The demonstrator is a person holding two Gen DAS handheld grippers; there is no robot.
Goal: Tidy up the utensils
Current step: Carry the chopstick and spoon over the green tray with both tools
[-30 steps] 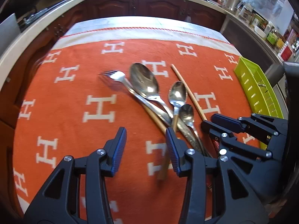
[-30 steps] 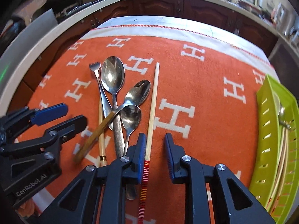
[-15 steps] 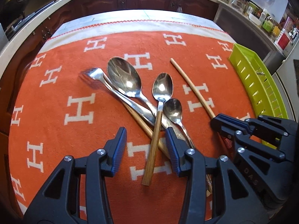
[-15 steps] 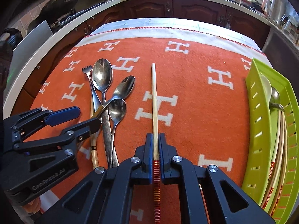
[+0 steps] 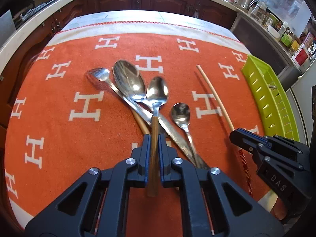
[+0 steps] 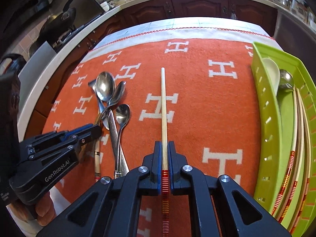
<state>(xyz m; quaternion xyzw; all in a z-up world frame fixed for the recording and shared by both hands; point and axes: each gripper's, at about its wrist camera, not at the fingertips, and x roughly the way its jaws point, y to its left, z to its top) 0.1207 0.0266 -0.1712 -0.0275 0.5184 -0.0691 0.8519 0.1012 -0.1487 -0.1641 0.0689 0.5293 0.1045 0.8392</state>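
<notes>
Both grippers have just gone from standing apart to clamped. A second ago the left gripper (image 5: 152,146) had its jaws wide over the pile of cutlery; now they are shut on the wooden handle of a spoon (image 5: 157,90), whose bowl rests across the big spoon (image 5: 129,80) near the middle of the table. The right gripper (image 6: 163,154) closed half a second earlier and keeps its jaws pinched on a chopstick (image 6: 163,98), just above its red-striped end; the stick points straight toward the table's far edge.

Judging from this, two pieces are now secured at once, and both should go next to the green tray (image 6: 266,102) at the table's right edge, which already holds a white spoon (image 6: 271,73), a steel ladle-like spoon (image 6: 285,80) and several striped chopsticks. Lifting the wooden-handled spoon may drag the pieces under it, since a fork (image 5: 99,75), another chopstick and a patterned handle cross beneath. A small spoon (image 5: 180,112) lies just right of the pile, untouched.

Readable writing: "GenRobot.AI" on the left gripper's body in the right wrist view, and "DAS" on the right gripper's body in the left wrist view. The orange cloth (image 5: 59,138) covering the table repeats a white "H" all over. No other label can be read; the packets on the far counter are too blurred.
</notes>
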